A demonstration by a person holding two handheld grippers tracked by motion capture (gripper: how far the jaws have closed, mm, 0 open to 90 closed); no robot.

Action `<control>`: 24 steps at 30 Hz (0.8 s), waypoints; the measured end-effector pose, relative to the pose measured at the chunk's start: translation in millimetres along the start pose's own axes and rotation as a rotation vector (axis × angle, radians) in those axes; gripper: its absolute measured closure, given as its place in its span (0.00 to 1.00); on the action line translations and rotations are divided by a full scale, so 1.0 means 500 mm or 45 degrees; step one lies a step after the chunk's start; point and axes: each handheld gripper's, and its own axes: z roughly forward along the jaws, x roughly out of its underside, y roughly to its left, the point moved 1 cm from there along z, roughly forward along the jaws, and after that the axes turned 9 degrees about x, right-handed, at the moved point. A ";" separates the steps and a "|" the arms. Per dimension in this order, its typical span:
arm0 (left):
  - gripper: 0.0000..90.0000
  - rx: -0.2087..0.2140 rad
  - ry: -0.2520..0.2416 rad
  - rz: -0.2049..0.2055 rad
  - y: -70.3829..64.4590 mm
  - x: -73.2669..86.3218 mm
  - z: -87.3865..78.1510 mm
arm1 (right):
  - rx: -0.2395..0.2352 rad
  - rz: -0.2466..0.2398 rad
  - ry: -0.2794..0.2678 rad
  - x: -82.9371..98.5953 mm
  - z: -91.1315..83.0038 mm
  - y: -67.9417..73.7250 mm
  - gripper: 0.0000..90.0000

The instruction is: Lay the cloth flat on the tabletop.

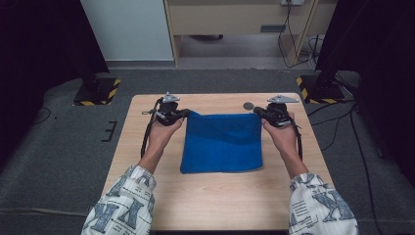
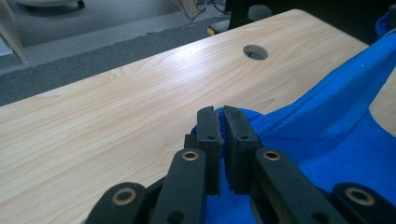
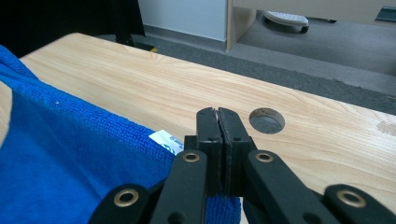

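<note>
Tongs: left tongs and right tongs clamp blue cloth far corners.
Progress: corners gripped; fold on desk remains.

Lab, hazard-striped stand bases, floor cables, carpet

One blue cloth is lying on one worktop, two tools are gripping it, and one round hole is showing.
</note>
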 end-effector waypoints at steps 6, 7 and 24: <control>0.96 0.000 -0.016 -0.028 0.019 0.001 0.010 | 0.004 0.020 0.015 0.002 0.027 0.002 0.99; 0.96 -0.004 -0.023 -0.030 0.020 -0.001 0.010 | 0.005 0.035 0.017 0.001 0.030 0.001 0.99; 0.96 -0.055 -0.013 -0.012 0.022 -0.015 0.027 | 0.039 0.086 0.017 -0.007 0.043 -0.002 0.98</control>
